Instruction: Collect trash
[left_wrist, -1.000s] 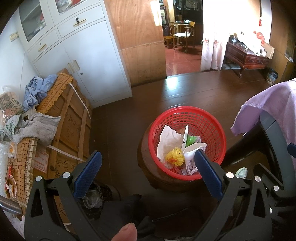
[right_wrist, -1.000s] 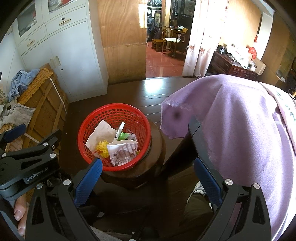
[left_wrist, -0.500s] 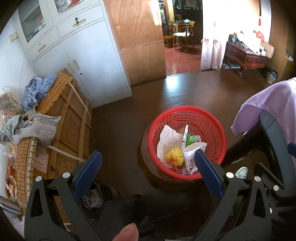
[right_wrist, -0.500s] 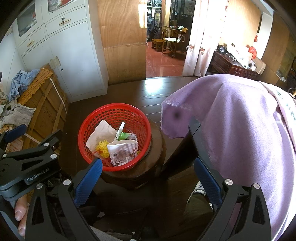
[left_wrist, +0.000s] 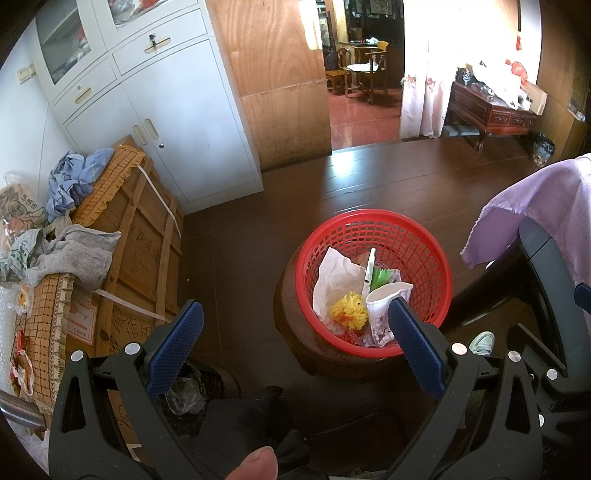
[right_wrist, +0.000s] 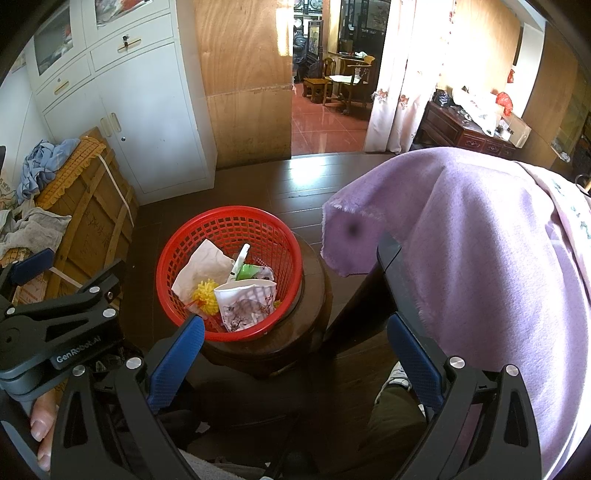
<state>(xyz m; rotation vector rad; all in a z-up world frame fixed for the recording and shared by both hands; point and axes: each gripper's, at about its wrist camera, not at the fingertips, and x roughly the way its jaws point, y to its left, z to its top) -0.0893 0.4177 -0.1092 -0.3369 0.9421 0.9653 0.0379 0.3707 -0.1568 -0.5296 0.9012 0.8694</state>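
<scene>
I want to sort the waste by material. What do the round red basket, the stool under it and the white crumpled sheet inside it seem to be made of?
Round red basket: likely moulded plastic, glossy, with a regular grid of holes.
Dark round stool: seemingly varnished wood, brown with a shine.
White crumpled sheet: probably paper or tissue, matte, with sharp creases.

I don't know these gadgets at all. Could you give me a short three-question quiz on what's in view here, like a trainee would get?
1. True or false: the red basket stands on a round wooden stool.
2. Which lies in the basket: A) a yellow pompom B) a glass bottle C) a shoe?
3. Fill in: both the left gripper and the right gripper are ____ and hold nothing.

Key: 1 true; 2 A; 3 open.
</scene>
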